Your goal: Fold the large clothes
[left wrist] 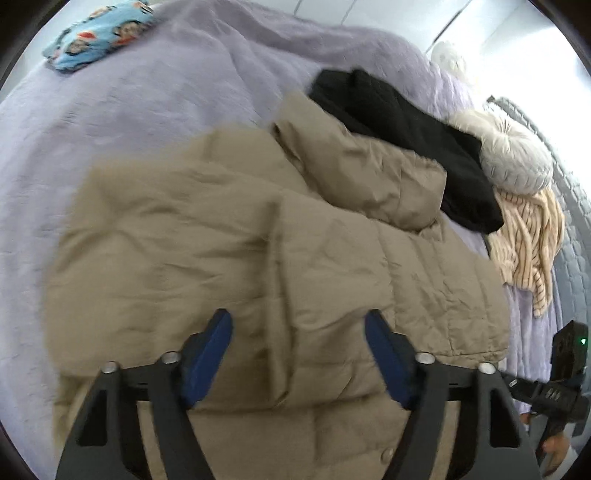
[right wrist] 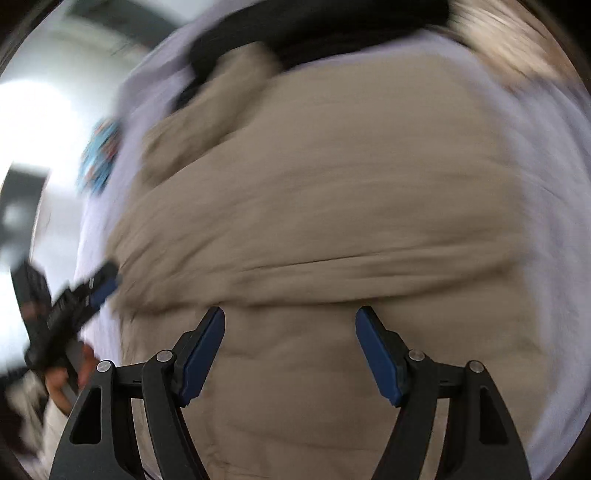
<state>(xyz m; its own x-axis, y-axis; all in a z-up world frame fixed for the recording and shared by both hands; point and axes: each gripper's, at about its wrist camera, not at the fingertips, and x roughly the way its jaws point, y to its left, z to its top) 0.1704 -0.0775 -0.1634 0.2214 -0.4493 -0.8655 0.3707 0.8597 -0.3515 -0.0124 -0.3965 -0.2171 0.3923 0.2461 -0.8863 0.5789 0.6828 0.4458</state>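
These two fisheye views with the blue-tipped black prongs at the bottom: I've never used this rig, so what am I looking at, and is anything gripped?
No robot arm here: a person holds a hand-operated two-finger clamp in each hand, and each carries a wide-angle camera looking forward along its fingers. The prongs are those fingers.

The sharper picture comes from the left gripper. The blurred one comes from the right gripper, which is probably moving. Each view also catches the other tool at its edge.

Both hover with jaws apart over a beige padded jacket, partly folded on a lilac blanket. Nothing is gripped.

Beyond the jacket lie a black garment, a grey-and-cream fluffy item, a cream striped knit and a blue cartoon-print cloth.
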